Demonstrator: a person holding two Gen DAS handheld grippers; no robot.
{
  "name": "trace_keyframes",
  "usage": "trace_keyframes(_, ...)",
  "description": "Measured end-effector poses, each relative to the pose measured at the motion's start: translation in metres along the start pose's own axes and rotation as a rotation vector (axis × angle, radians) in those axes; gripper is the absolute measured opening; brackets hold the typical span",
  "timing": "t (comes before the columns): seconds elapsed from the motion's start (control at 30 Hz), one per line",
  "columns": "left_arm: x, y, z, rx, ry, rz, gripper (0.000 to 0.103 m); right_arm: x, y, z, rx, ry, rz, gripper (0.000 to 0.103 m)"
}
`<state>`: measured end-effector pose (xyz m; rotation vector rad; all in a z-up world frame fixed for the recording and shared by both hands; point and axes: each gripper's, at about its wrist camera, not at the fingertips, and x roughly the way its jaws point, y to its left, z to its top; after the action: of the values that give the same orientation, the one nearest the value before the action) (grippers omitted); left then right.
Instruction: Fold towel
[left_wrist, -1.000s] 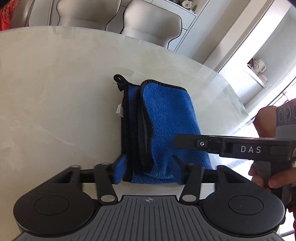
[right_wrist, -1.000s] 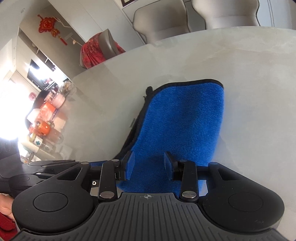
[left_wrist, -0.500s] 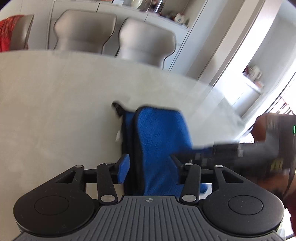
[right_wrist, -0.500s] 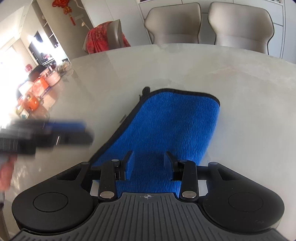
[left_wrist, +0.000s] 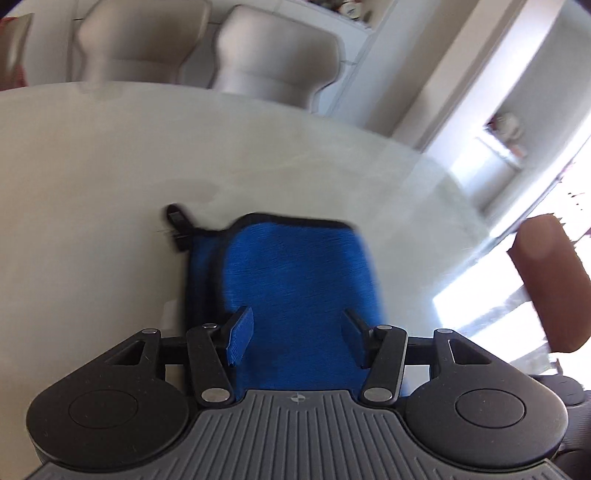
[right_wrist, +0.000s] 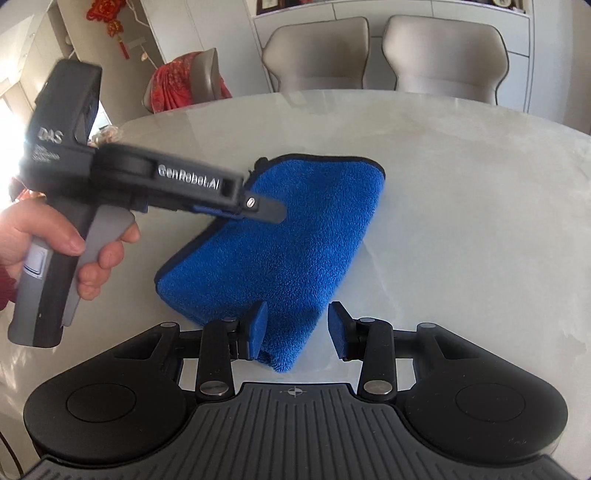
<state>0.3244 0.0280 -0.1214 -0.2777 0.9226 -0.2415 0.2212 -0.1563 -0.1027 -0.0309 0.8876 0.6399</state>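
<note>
A blue towel (left_wrist: 295, 280) with black trim lies folded into a narrow stack on the pale table (left_wrist: 92, 177); a black hanging loop (left_wrist: 177, 221) sticks out at its far left corner. It also shows in the right wrist view (right_wrist: 291, 240). My left gripper (left_wrist: 293, 339) is open and empty, raised above the towel's near end. In the right wrist view the left gripper (right_wrist: 264, 206) hovers over the towel's left side. My right gripper (right_wrist: 297, 328) is open and empty, above the towel's near right corner.
Two grey chairs (right_wrist: 384, 55) stand behind the far table edge, and a chair with red cloth (right_wrist: 181, 85) stands at the far left. Shelves and a bright window (left_wrist: 517, 155) are to the right. A hand (right_wrist: 55, 236) holds the left gripper's handle.
Both grippers have risen and pulled back from the towel, which stays folded on the table. The right gripper has left the left wrist view; the left one now shows clearly in the right view.
</note>
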Motion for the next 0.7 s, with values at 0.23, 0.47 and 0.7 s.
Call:
trace_keyframes(0.23,-0.014,0.001,-0.008,0.087,-0.007,0.086,0.034,0.008,0.019,-0.008,-0.203,0.027,0.002,0.044)
trace_keyframes(0.47,-0.028,0.007,0.002,-0.003,-0.075,0.081,0.048,0.002,0.02,-0.006,-0.255,-0.03,0.008,0.044)
trace_keyframes(0.7,-0.027,-0.006,0.017,0.028,-0.114,0.021,0.062,0.013,0.016,-0.008,-0.242,0.05,0.002,0.045)
